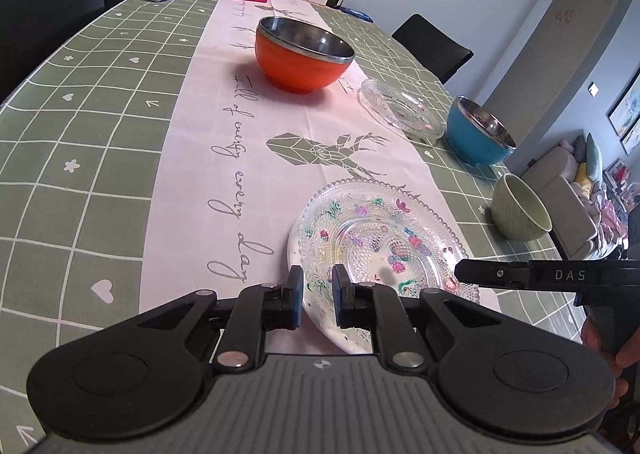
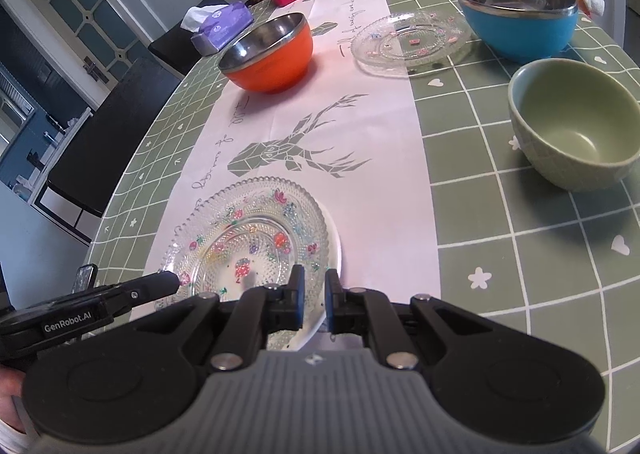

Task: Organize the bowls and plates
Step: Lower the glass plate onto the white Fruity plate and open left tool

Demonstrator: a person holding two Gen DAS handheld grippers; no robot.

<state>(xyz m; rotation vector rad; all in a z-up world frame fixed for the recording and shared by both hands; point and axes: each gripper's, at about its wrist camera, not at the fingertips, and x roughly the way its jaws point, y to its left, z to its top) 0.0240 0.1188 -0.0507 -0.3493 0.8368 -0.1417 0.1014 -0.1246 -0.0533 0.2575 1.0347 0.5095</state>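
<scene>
Table (image 1: 100,182), green grid cloth with a pale pink runner: all crockery sits on it. Nearest me lies the clear beaded glass plate with painted flowers (image 1: 384,238), stacked on a white plate whose rim only just shows beneath. My left hand-held gripper (image 1: 317,296) is clamped on the near left rim of that stack; my right hand-held gripper (image 2: 314,300) is clamped on the near right rim. Both pairs of jaws are nearly closed, with the rim between the pads.

Judgement: the step is moving this stack toward the second clear glass plate (image 2: 412,42) farther along the runner. To do it well I lift both sides together and level, since glass on a glazed plate could slide, and I pass between the orange steel-lined bowl (image 1: 304,54) and the blue steel-lined bowl (image 2: 518,22).

View differences: the right wrist view shows the inside of the pale green ceramic bowl (image 2: 572,126), empty, and the second plate's painted spots. The left wrist view shows a sofa beyond the table edge.
</scene>
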